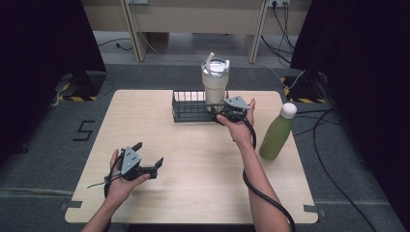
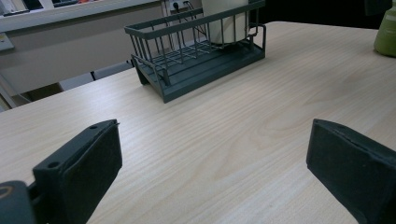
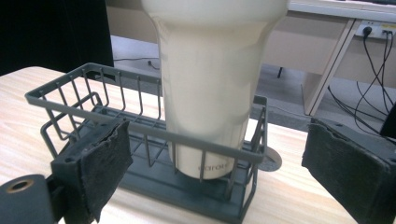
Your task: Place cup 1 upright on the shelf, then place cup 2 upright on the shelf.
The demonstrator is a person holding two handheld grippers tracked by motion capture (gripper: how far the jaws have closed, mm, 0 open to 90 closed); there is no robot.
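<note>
A cream tumbler [image 1: 214, 84] with a clear lid and a straw stands upright in the right end of a dark wire basket [image 1: 188, 107] at the back middle of the table. My right gripper [image 1: 222, 111] sits just in front of that end of the basket, open. In the right gripper view the tumbler [image 3: 210, 84] rises between the two pads behind the basket's rim [image 3: 93, 109], and my right gripper [image 3: 219, 135] holds nothing. My left gripper [image 1: 149, 153] rests open near the front left of the table. From my left gripper [image 2: 215, 135] the basket [image 2: 196, 60] lies farther off.
A green bottle [image 1: 277, 133] with a white cap stands on the table's right side, close to my right forearm; the bottle [image 2: 386, 32] also shows at the left gripper view's edge. Bare wood table [image 1: 193, 183] lies between the grippers. Desk legs and cables are on the floor behind.
</note>
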